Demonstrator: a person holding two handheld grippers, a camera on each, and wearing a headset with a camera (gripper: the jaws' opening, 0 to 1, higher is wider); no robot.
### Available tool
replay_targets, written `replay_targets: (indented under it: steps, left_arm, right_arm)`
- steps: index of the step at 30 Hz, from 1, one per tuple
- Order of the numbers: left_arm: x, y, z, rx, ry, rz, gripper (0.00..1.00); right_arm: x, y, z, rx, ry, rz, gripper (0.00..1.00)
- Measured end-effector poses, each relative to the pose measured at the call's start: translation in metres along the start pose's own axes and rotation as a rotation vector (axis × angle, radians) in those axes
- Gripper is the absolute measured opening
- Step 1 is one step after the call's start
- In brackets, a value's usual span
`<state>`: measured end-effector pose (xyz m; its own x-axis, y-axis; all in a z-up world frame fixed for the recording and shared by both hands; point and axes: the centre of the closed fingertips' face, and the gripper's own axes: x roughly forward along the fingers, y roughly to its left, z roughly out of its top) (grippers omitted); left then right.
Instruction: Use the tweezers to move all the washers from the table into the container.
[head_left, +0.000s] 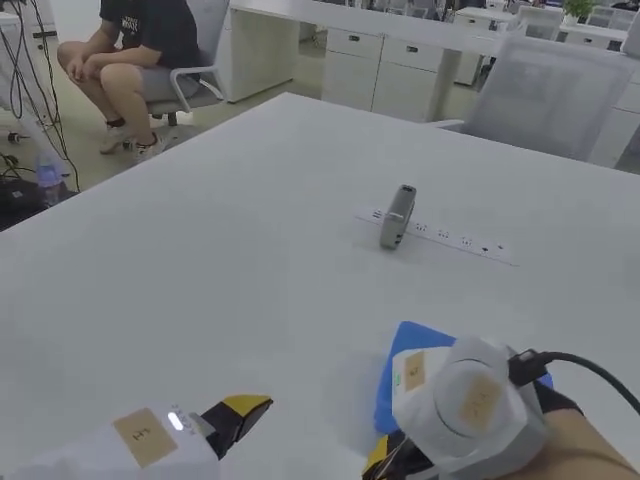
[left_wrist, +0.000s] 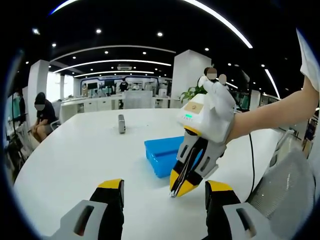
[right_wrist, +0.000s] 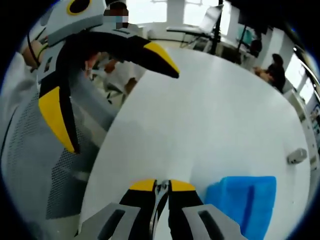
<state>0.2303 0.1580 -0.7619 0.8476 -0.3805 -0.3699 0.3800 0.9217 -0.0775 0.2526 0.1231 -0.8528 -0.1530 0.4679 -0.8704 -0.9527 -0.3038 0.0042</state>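
The right claw (right_wrist: 161, 185) is clenched on the tweezers (right_wrist: 159, 194), a thin strip of metal pinched between its yellow-tipped jaws. In the left gripper view the tweezers' point pokes out just past those jaws, close to the table (head_left: 250, 230); whether it touches I cannot tell. The left claw (left_wrist: 165, 185) is released, its two jaws wide apart with nothing between them. It hangs low over the table at about 9 o'clock from the right claw in the head view.

The table is broad, white and matte. The container (head_left: 408, 342), a flat blue tray, lies on it just beyond the right claw, which partly covers it in the head view. In the right gripper view it sits at 4 o'clock from the jaws.

At 12 o'clock from the container, well apart from it, a small grey device (head_left: 397, 215) stands on edge on a strip of sockets (head_left: 455, 240) set flush into the table. A black cable (head_left: 590, 365) runs off the right claw toward 3 o'clock.

The room is an open office with white desks and cabinets, grey mesh chairs and rows of ceiling lights. At 10 o'clock, past the table's far corner, a person (head_left: 140, 45) in a dark shirt sits in a chair, arms resting on knees. A bottle (head_left: 46, 180) stands on the floor nearby.
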Motion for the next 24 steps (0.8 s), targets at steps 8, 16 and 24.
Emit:
replay_targets:
  steps: [8,16,24]
  left_arm:
    - [0.0005,-0.0007,-0.0004,0.002,0.003,-0.004,0.66]
    - [0.0008,-0.0007,-0.0005,0.002,0.003,-0.005,0.65]
    - [0.0008,-0.0004,-0.0009,0.002,0.005,-0.004,0.65]
  right_arm:
    - [0.0032,0.0002,-0.0031,0.001,0.015,0.003,0.05]
    - [0.0047,0.0005,-0.0019,0.005,0.011,0.006,0.05]
    - [0.0023,0.0014,-0.0037,0.004,-0.002,-0.021,0.05]
